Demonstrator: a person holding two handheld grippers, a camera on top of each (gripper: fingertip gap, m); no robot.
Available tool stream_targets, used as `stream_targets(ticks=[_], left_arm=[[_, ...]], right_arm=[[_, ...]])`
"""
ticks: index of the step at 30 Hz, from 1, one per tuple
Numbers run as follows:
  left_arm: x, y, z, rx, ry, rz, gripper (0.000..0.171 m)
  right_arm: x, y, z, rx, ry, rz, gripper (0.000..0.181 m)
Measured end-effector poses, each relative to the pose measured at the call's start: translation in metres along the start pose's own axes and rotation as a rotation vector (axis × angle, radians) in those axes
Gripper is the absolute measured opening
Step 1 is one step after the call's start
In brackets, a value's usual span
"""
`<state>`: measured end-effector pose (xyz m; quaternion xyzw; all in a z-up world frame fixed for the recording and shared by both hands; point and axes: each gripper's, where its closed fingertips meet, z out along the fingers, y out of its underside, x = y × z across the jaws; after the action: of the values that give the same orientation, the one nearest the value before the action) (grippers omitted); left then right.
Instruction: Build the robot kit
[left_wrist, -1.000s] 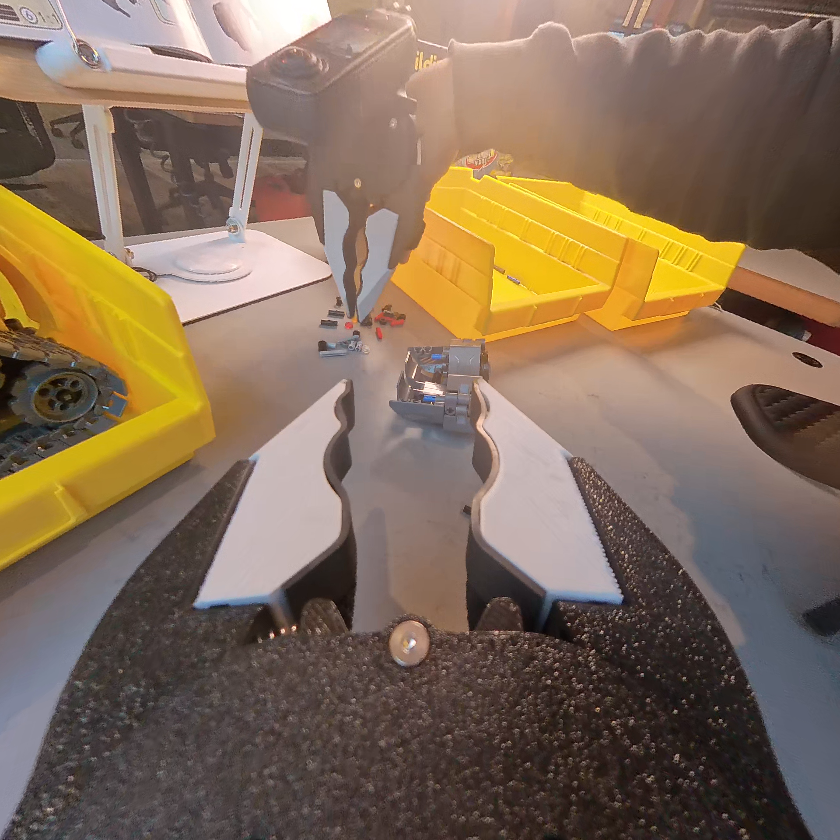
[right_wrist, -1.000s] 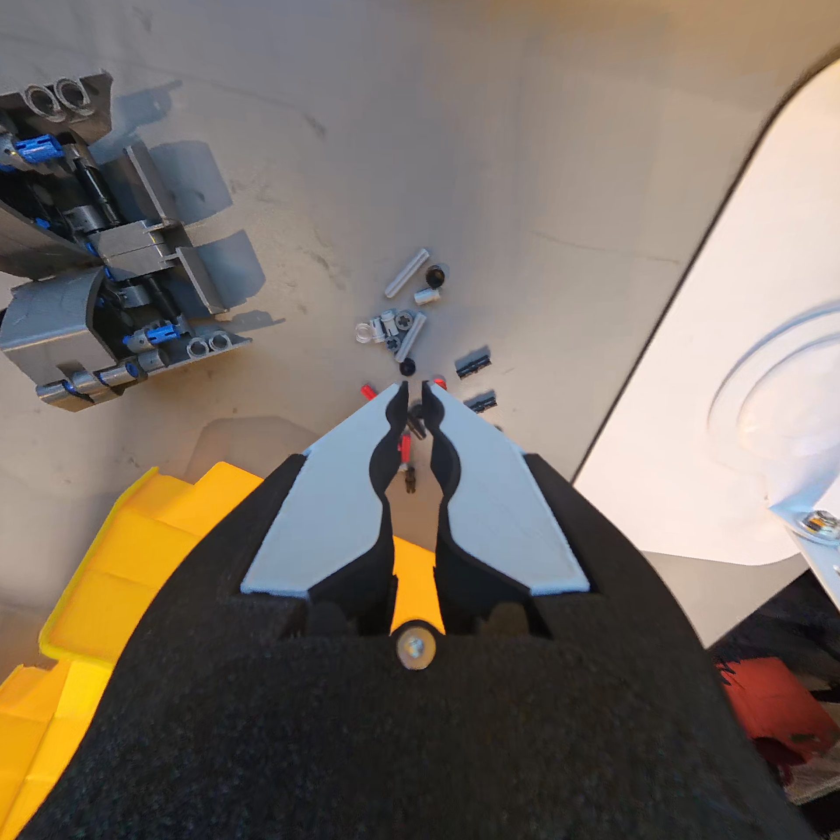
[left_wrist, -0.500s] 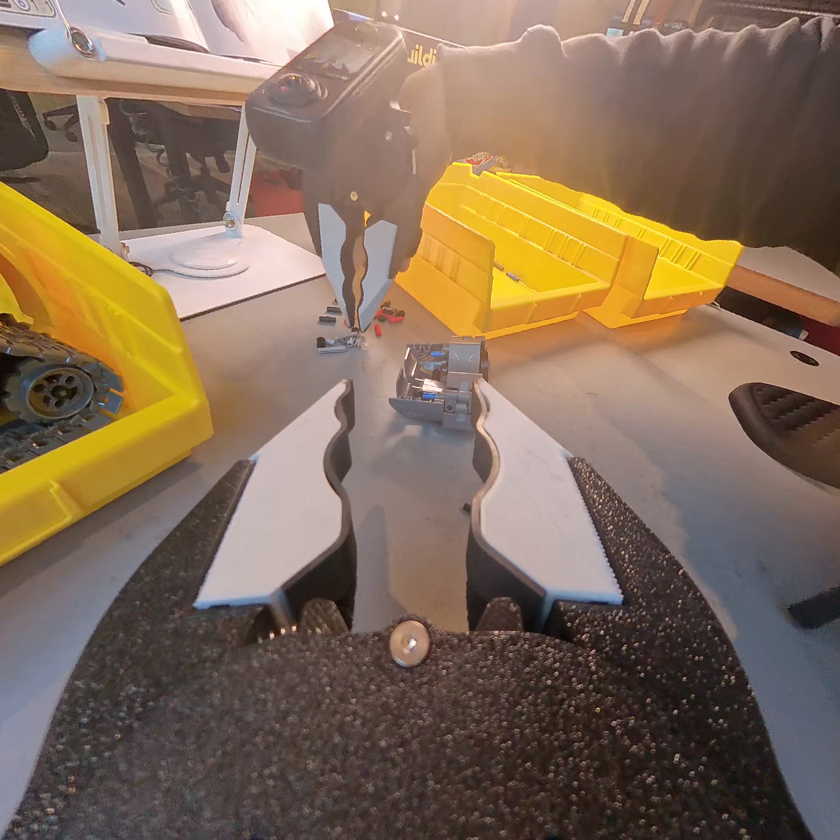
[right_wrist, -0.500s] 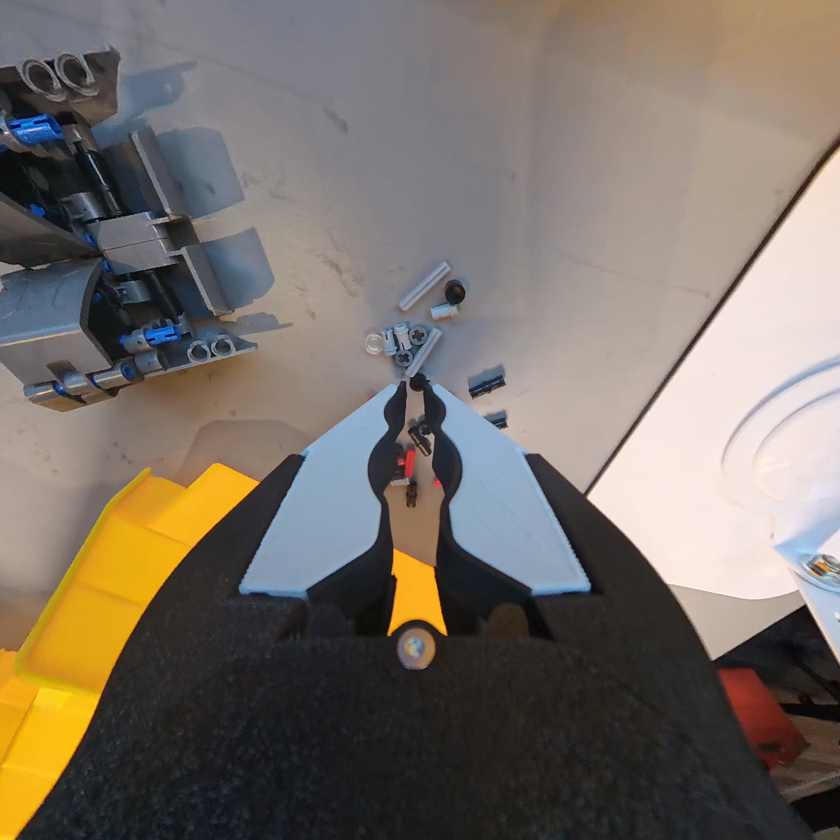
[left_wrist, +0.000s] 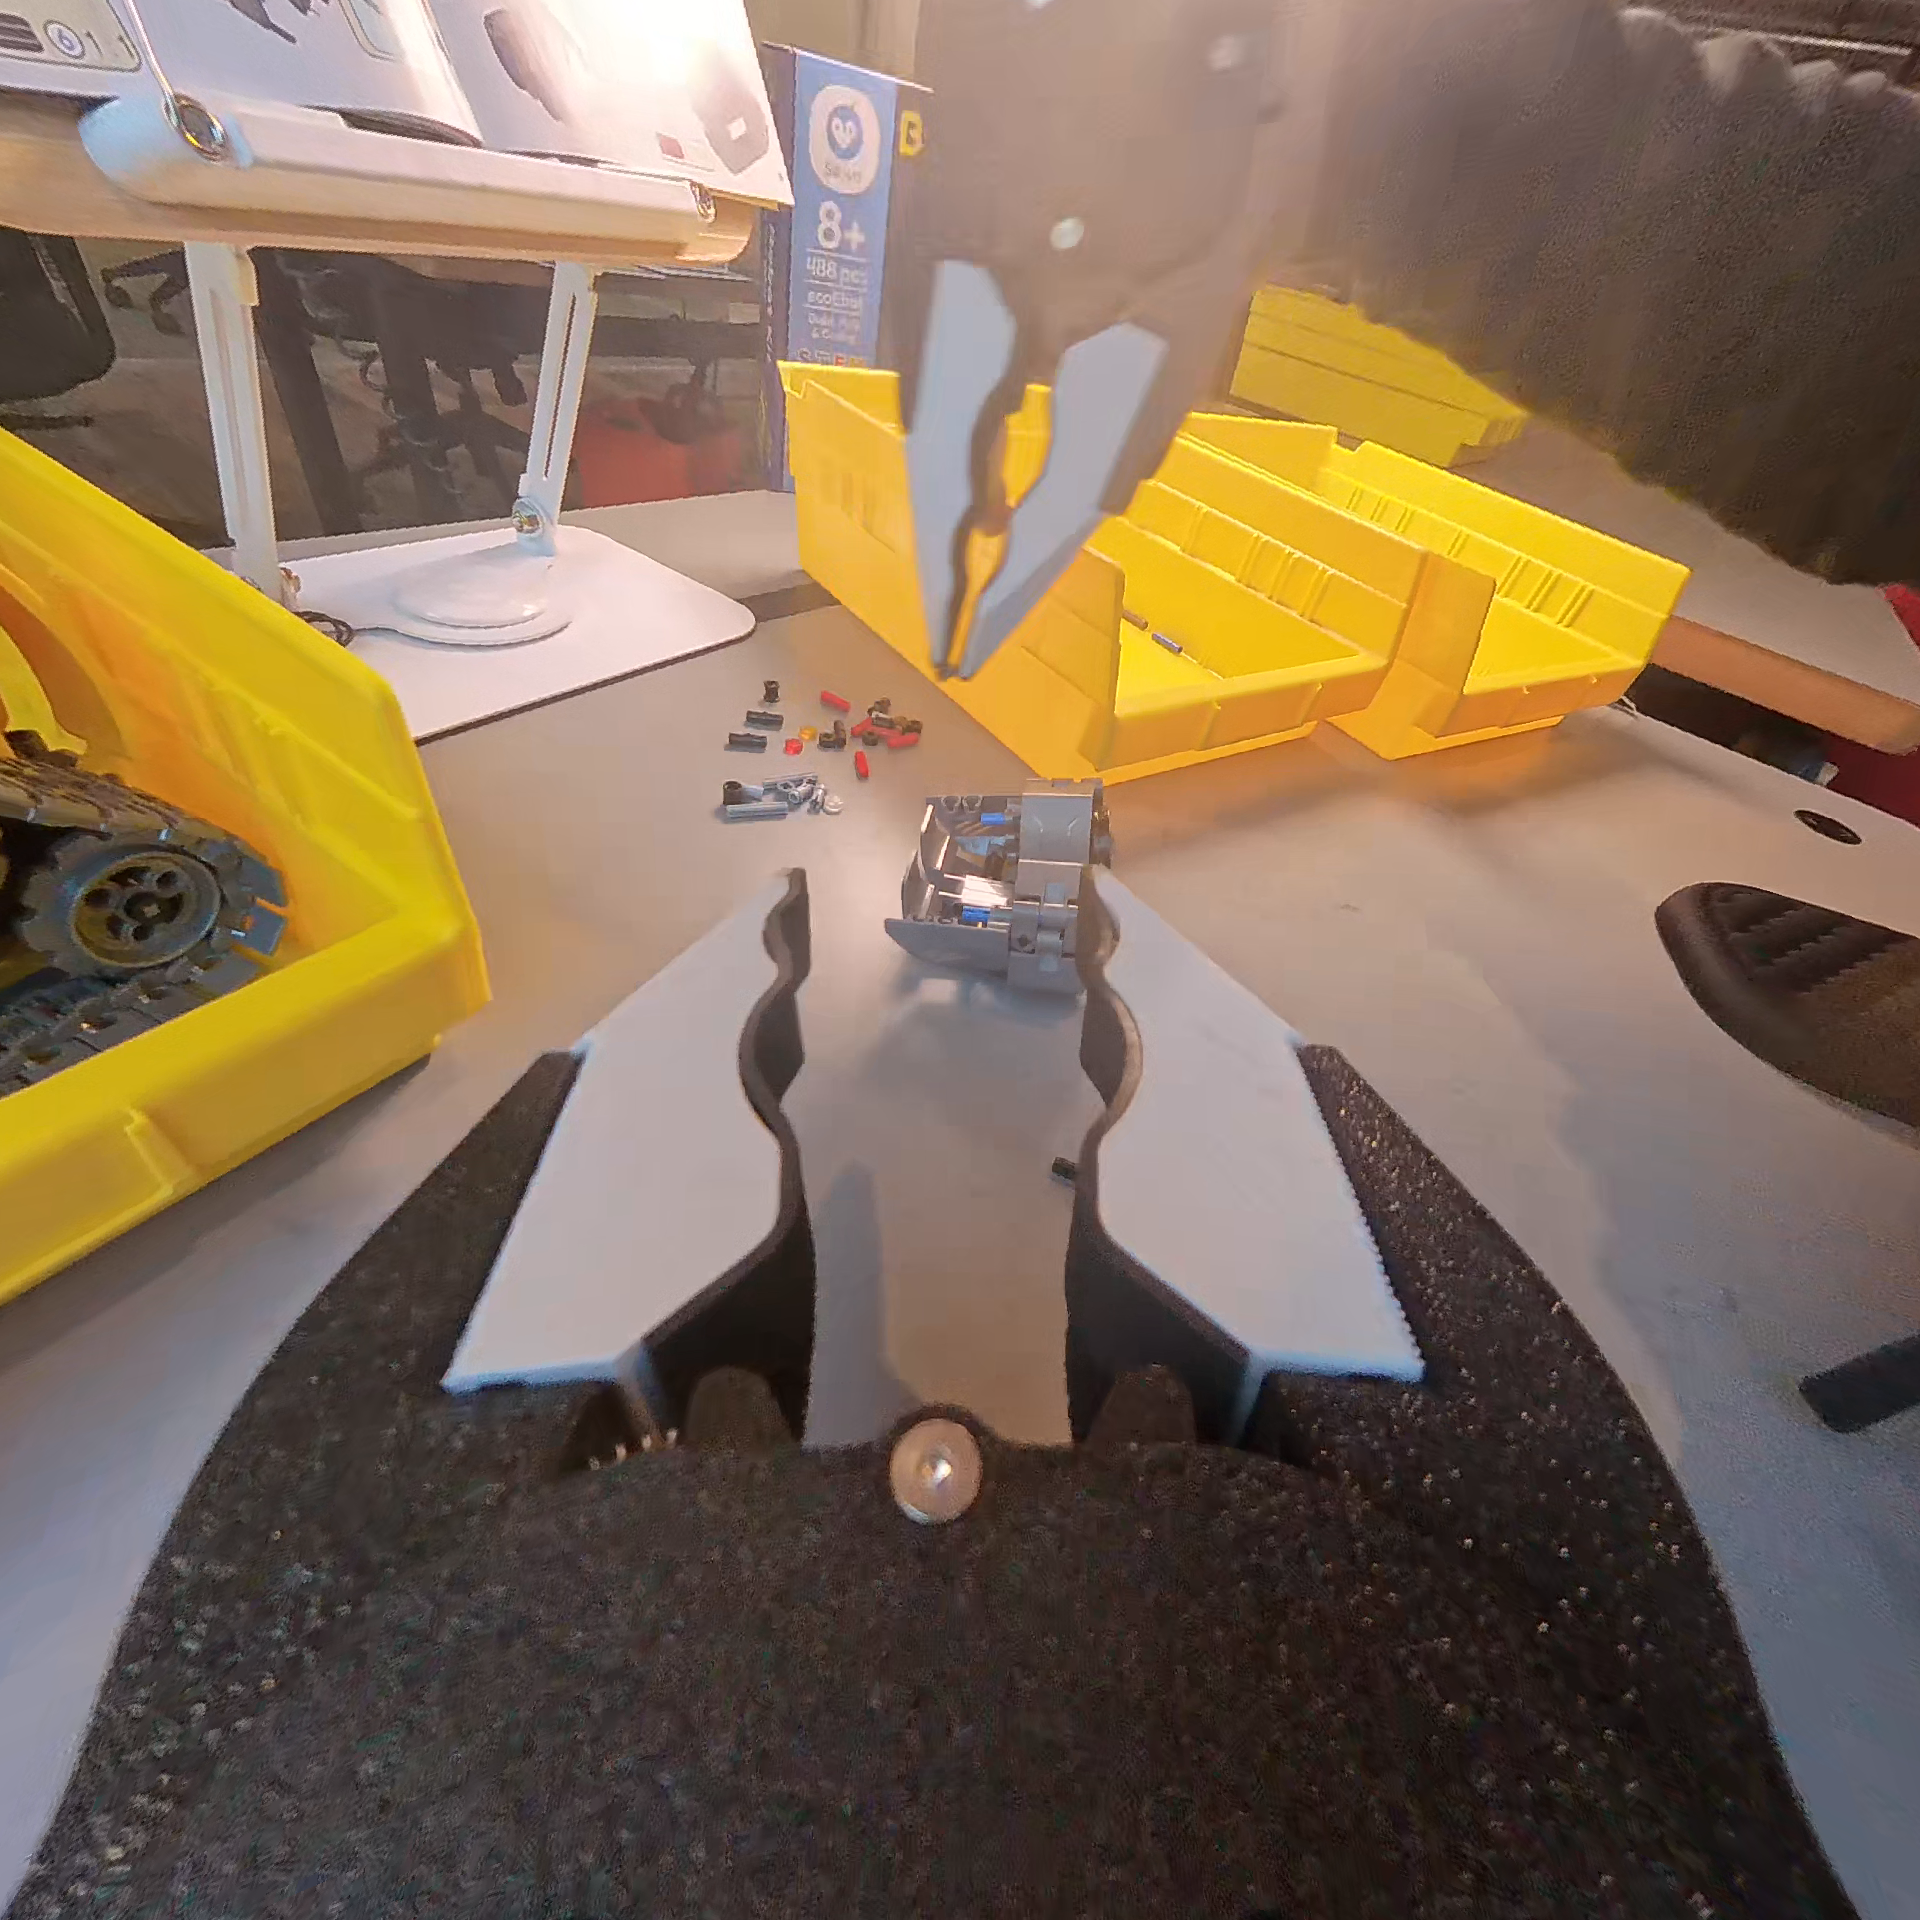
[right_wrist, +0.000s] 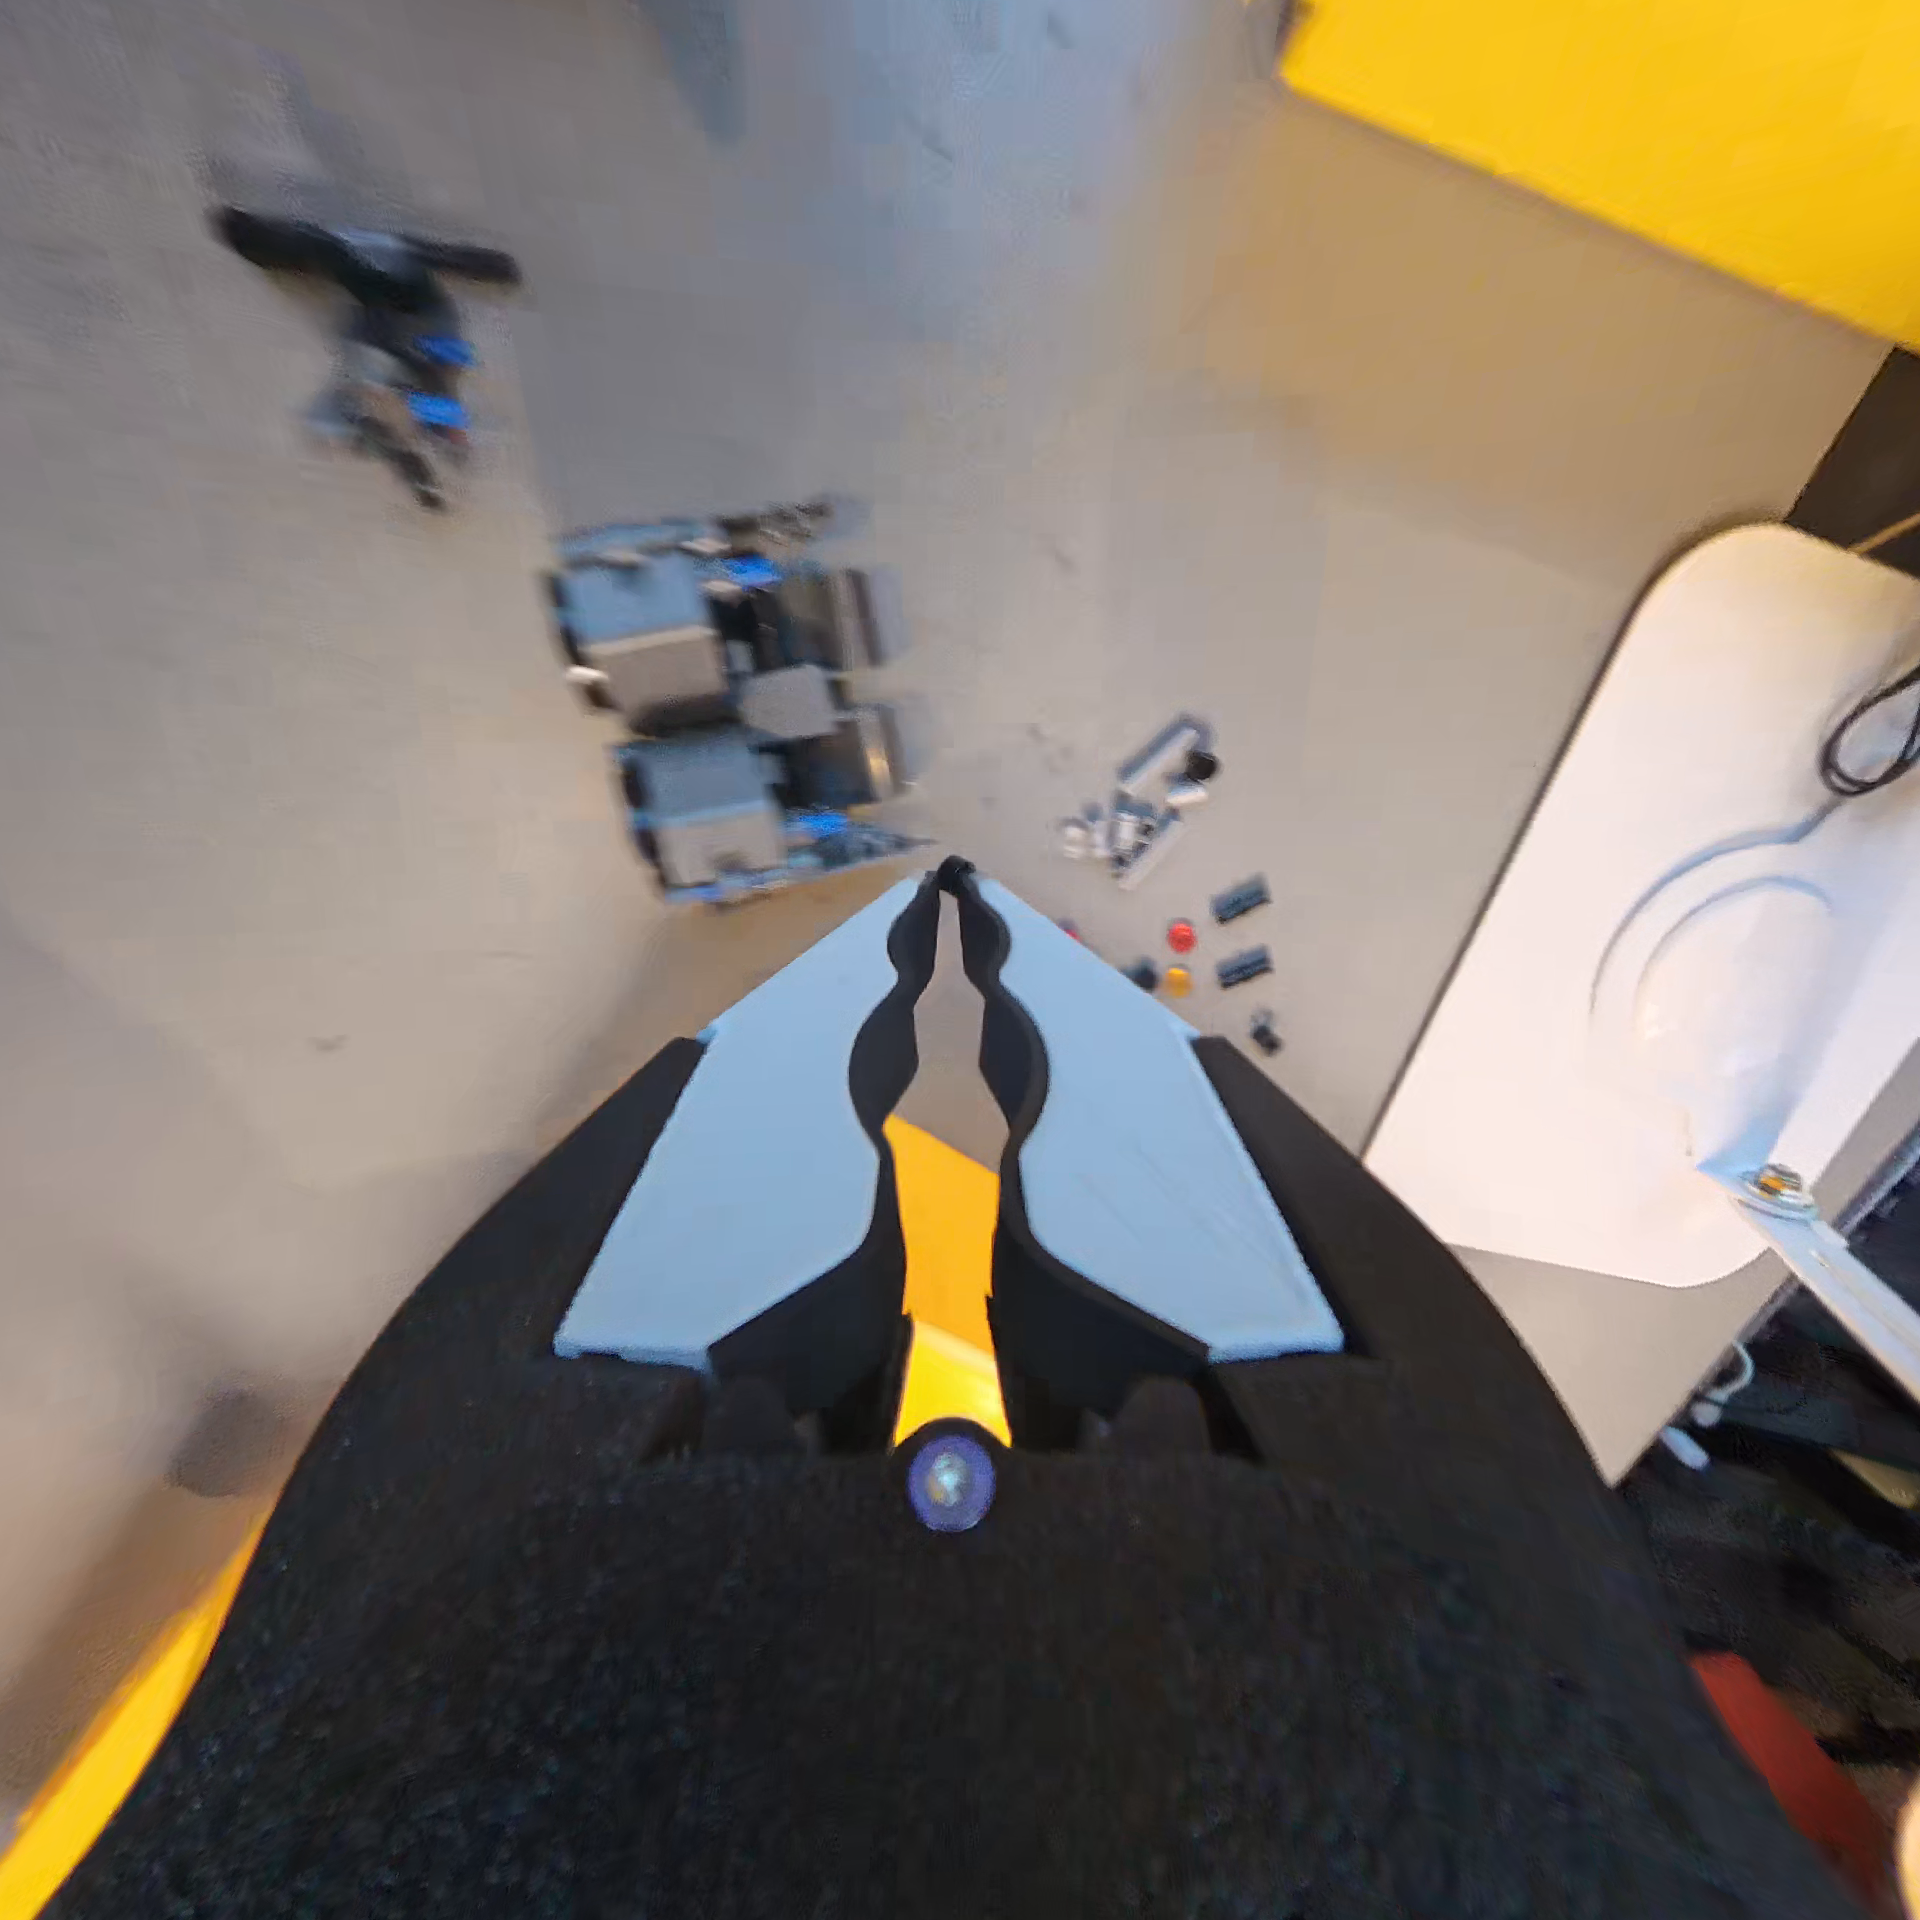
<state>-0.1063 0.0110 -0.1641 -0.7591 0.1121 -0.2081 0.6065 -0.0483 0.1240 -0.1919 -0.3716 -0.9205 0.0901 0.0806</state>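
Right gripper (right_wrist: 948, 883) pinches a small black piece (right_wrist: 950, 868) above the desk (left_wrist: 1403, 1039); left gripper (left_wrist: 940, 914) spread beside the grey block assembly (left_wrist: 997, 894).

A blue box (left_wrist: 844, 197) behind the yellow bins bears printed writing.

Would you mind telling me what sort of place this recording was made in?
Probably a workbench for assembling a toy building-brick kit: yellow parts bins stand on a grey table, small loose pieces lie beside a half-built grey model, and a white stand props up printed sheets.
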Motion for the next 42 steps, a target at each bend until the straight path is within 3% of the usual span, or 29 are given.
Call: stream_targets(ticks=[4, 10, 21, 29, 42], left_arm=[[0.005, 0.000, 0.001, -0.006, 0.010, 0.010, 0.051], [0.009, 0.009, 0.006, -0.051, -0.007, 0.079, 0.051], [0.011, 0.024, 0.011, -0.126, -0.029, 0.165, 0.051], [0.014, 0.025, 0.012, -0.134, -0.019, 0.172, 0.051], [0.015, 0.029, 0.014, -0.152, -0.013, 0.183, 0.051]], right_arm=[[-0.072, -0.013, -0.010, 0.081, -0.042, -0.008, 0.002], [-0.128, -0.014, 0.028, 0.145, 0.003, 0.031, 0.002], [-0.143, -0.011, 0.059, 0.138, 0.084, 0.075, 0.009], [-0.144, -0.019, 0.055, 0.236, 0.052, 0.163, 0.011], [-0.151, -0.012, 0.057, 0.267, 0.018, 0.213, 0.010]])
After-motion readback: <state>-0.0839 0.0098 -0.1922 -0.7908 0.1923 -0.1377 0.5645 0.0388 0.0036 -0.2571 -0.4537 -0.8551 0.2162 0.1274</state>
